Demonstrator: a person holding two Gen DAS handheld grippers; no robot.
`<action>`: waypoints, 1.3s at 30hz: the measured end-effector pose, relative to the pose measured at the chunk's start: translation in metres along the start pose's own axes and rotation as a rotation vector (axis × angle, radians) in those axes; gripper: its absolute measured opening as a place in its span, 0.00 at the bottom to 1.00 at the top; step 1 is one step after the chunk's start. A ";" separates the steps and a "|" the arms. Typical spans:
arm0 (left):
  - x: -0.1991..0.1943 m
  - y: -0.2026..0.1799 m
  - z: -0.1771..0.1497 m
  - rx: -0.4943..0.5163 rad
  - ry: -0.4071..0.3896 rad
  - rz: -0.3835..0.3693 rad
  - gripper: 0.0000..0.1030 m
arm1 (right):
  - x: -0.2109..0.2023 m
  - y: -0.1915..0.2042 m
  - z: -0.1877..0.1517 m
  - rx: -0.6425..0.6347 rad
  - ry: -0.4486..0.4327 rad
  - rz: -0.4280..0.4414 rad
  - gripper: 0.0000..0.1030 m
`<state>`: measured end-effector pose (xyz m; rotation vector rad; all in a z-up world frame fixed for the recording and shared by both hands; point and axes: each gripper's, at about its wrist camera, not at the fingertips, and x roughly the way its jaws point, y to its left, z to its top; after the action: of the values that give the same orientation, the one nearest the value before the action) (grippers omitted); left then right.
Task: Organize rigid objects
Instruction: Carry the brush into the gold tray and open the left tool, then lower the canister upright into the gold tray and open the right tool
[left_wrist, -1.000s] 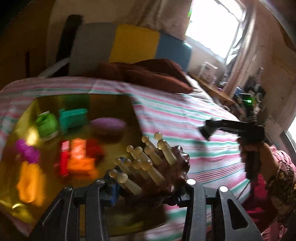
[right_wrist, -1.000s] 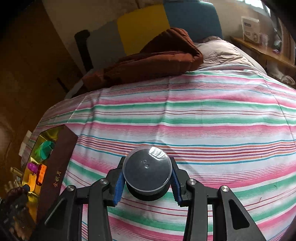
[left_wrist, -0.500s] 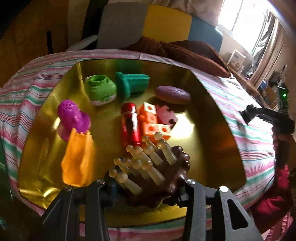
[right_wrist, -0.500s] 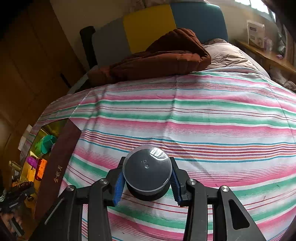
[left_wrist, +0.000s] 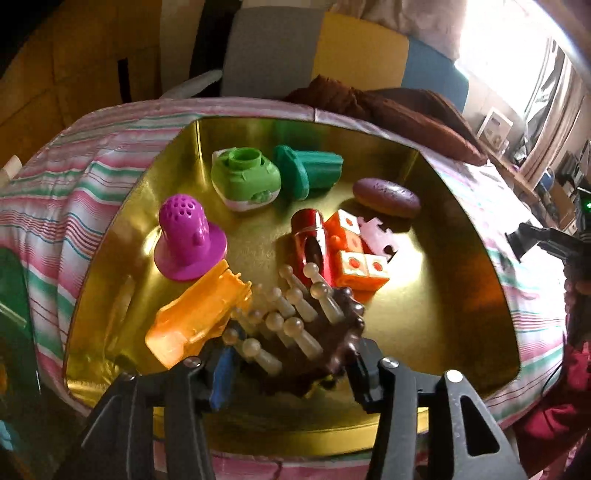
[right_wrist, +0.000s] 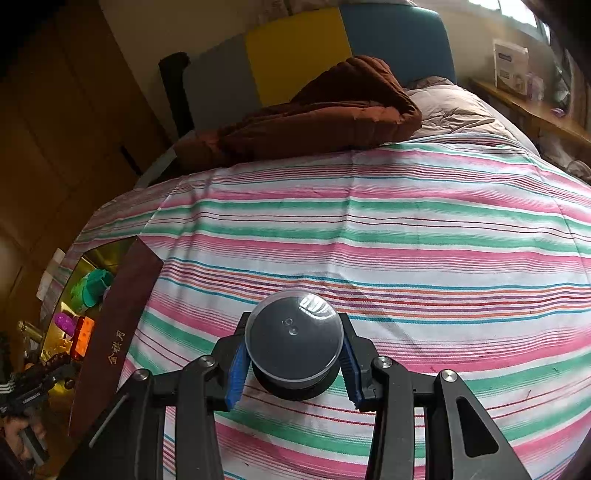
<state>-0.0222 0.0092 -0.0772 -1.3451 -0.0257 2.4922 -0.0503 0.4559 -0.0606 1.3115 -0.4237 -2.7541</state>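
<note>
**Over the gold box, letting go of the brush**

On the striped bedspread (right_wrist: 406, 229): lying wide under a folded brown blanket (right_wrist: 314, 114). Beside its left edge: sitting open, a gold box (left_wrist: 461, 229) with toys inside — green pot (left_wrist: 245, 179), purple sieve toy (left_wrist: 188, 238), orange car (left_wrist: 199, 317), red tube (left_wrist: 308, 243), orange blocks (left_wrist: 354, 258). Just above the box floor, near the car: hanging between the left gripper (left_wrist: 291, 365) tips, a brown massage brush (left_wrist: 317, 343) with pale pegs; jaws just opening wider, right pad seemingly standing off the brush rim. Above the bedspread: staying clamped in the right gripper (right_wrist: 293, 363), a black jar with a clear lid (right_wrist: 293, 339).
</note>
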 end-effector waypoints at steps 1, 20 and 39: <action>-0.005 -0.002 -0.002 0.004 -0.017 -0.007 0.52 | 0.000 0.000 0.000 0.002 0.000 -0.001 0.42; -0.060 0.000 -0.004 -0.018 -0.227 -0.049 0.54 | -0.017 0.018 0.006 0.005 -0.027 0.079 0.42; -0.064 0.021 -0.003 -0.213 -0.229 -0.066 0.59 | -0.036 0.222 -0.025 -0.301 0.029 0.339 0.42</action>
<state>0.0079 -0.0288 -0.0300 -1.1041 -0.3893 2.6323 -0.0220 0.2429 0.0120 1.0913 -0.1949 -2.4013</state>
